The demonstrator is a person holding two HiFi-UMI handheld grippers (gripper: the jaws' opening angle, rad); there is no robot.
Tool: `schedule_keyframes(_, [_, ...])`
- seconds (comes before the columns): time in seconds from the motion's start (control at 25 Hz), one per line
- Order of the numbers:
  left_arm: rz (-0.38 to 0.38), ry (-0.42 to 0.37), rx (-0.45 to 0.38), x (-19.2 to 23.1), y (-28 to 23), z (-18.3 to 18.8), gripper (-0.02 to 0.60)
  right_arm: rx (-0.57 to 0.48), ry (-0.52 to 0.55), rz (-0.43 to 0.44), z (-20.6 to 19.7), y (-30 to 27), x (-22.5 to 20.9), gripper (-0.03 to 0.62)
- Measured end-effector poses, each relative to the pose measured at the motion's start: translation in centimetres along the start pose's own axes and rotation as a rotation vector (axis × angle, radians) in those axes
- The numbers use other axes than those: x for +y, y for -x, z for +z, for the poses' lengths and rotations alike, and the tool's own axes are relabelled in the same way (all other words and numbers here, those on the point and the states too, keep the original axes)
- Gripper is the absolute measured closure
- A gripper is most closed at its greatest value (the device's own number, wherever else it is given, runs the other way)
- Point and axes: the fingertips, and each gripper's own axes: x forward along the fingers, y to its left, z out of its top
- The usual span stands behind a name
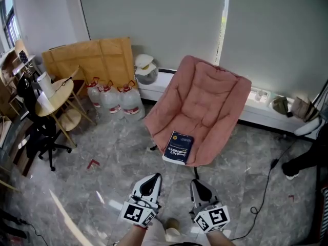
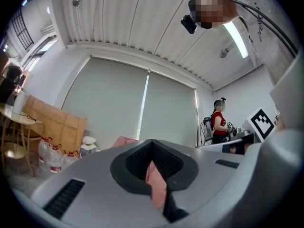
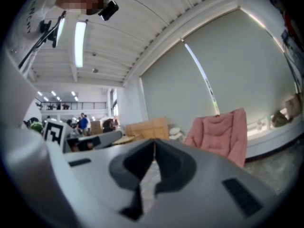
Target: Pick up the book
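Nearest us, left tongs (image 1: pixel 149 184) and right tongs (image 1: pixel 200 189) sit closed, empty; we should open one before reaching the book (image 1: pixel 179 147) on the pink chair (image 1: pixel 205 99).

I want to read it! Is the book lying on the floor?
No, the book lies on the front of the pink chair's seat.

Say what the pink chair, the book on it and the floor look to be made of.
Pink chair: padded matte fabric, judging by its quilted seams and soft folds. Book: paper with a dark blue, seemingly smooth cover; white page edges show. Floor: grey veined stone or tile, slightly glossy.
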Motion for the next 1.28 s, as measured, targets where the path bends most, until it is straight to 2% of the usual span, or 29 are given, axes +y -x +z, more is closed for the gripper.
schedule_keyframes(0.24, [-0.018,0.006,0.0,2.2,-2.7,-0.7,0.575,0.01,-0.022,-0.035,-0.7,-2.4,-1.9,0.582])
schedule_keyframes(0.72, [-0.108,0.036,0.049,8.4,-8.7,-3.5,0.575,0.066,-0.081,-0.148,-3.3,-9.4,-4.9,0.582])
schedule_keyframes(1.04, [-0.164,0.05,0.057,12.3,-13.0,-4.1,0.575,0.079,-0.082,-0.193,-3.7,-14.5,-6.5,0.582])
schedule_keyframes(1.28, [-0.2,0.083,0.084,14.5,-15.0,-5.9,0.575,0.098,-0.086,-0.232,-4.9,-17.8,-7.4,0.582])
